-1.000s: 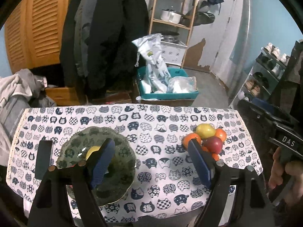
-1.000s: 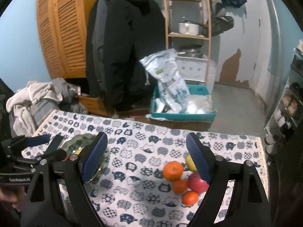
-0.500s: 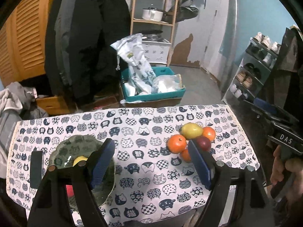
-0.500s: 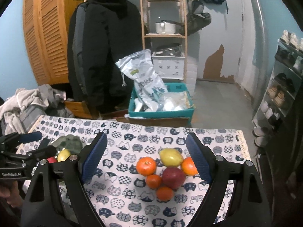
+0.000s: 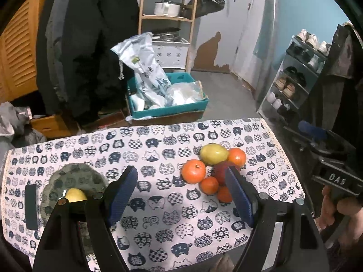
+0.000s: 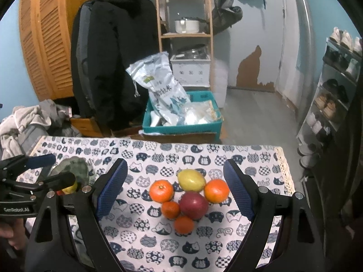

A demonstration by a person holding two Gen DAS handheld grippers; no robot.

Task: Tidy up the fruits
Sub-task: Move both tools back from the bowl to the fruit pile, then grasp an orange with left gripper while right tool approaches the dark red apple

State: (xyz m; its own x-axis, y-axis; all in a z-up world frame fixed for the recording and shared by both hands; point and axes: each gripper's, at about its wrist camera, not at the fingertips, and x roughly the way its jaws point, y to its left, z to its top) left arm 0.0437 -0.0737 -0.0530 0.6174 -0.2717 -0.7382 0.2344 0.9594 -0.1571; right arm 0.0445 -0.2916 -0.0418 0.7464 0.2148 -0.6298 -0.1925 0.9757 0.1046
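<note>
A pile of fruit lies on the cat-print tablecloth (image 6: 204,156): a yellow lemon (image 6: 191,179), a red apple (image 6: 194,205) and several oranges, one of them at the left (image 6: 161,190). The pile also shows in the left wrist view, with the lemon (image 5: 213,153) on top. A green glass bowl (image 5: 68,176) at the table's left holds a yellow fruit (image 5: 74,195). My right gripper (image 6: 174,192) is open and empty above the pile. My left gripper (image 5: 181,195) is open and empty between bowl and pile.
Beyond the table's far edge stands a teal crate (image 6: 181,122) with bags, a wooden shelf (image 6: 185,34) and hanging coats (image 6: 113,56). A shoe rack (image 6: 335,95) lines the right side. Clothes (image 6: 25,122) lie heaped at the left.
Both grippers have shifted: the left one pulled away from the bowl toward the table's middle, and the right one swung over so the fruit pile now sits centred between its fingers. Both stayed open.
</note>
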